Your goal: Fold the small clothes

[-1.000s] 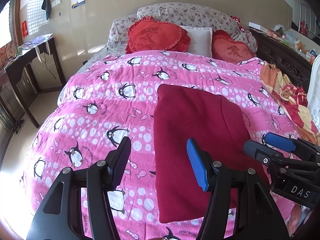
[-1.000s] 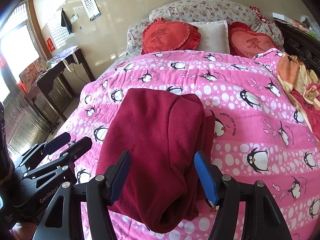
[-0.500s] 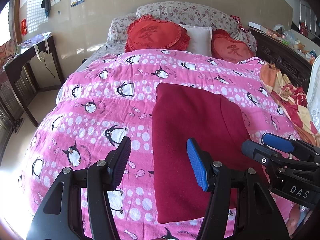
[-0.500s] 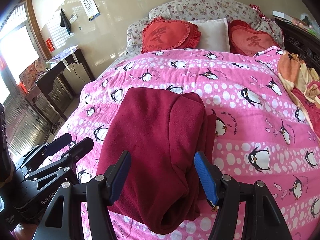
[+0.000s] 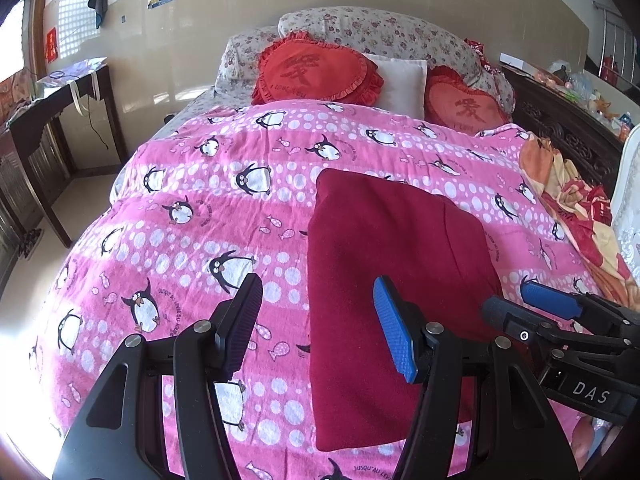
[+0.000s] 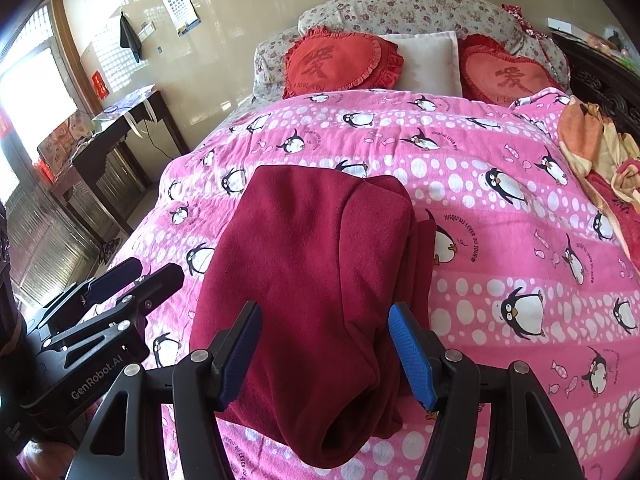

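Observation:
A dark red garment [image 5: 392,280] lies folded into a rough rectangle on the pink penguin quilt [image 5: 200,208]. In the right wrist view the garment [image 6: 316,248] shows a folded flap on its right side and a rolled near edge. My left gripper [image 5: 318,320] hovers open over the garment's left edge, with nothing pinched. My right gripper [image 6: 324,344] hovers open above the garment's near end, pads apart from the cloth. Each gripper shows in the other's view: the right gripper [image 5: 536,308] at the garment's right side, the left gripper [image 6: 132,276] at its left.
Two red heart cushions [image 5: 316,68] and a white pillow [image 5: 404,80] lie at the head of the bed. A crumpled orange and red cloth [image 5: 568,196] sits at the quilt's right edge. A dark desk [image 5: 60,96] stands left of the bed, beyond a strip of floor.

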Demonstrator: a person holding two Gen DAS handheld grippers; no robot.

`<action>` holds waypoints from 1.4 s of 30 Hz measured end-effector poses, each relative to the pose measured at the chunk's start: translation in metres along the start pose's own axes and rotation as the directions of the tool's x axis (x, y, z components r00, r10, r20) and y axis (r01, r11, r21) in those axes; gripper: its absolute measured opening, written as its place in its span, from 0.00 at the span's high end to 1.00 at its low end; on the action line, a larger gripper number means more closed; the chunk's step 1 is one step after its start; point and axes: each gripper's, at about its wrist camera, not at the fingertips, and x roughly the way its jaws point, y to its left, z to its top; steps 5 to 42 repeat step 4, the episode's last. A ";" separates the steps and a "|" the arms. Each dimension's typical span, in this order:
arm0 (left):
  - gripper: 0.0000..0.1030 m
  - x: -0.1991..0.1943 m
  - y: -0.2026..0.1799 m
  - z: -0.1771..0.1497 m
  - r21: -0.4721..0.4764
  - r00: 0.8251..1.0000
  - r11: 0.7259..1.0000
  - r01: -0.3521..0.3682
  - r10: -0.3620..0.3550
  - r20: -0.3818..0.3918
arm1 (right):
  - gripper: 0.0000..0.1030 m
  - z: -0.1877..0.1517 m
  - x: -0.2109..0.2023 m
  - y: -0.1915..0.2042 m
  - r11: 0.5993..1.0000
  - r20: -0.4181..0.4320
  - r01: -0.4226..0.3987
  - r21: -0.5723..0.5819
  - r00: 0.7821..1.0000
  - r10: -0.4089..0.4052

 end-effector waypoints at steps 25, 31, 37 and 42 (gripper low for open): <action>0.44 0.005 0.019 0.001 -0.040 1.000 0.999 -0.025 0.025 -0.011 | 0.39 0.000 -0.001 -0.010 1.000 0.004 0.014 0.012 1.000 -0.014; 0.44 0.005 0.019 0.001 -0.040 1.000 0.999 -0.025 0.025 -0.011 | 0.39 0.000 -0.001 -0.010 1.000 0.004 0.014 0.012 1.000 -0.014; 0.44 0.005 0.019 0.001 -0.040 1.000 0.999 -0.025 0.025 -0.011 | 0.39 0.000 -0.001 -0.010 1.000 0.004 0.014 0.012 1.000 -0.014; 0.44 0.005 0.019 0.001 -0.040 1.000 0.999 -0.025 0.025 -0.011 | 0.39 0.000 -0.001 -0.010 1.000 0.004 0.014 0.012 1.000 -0.014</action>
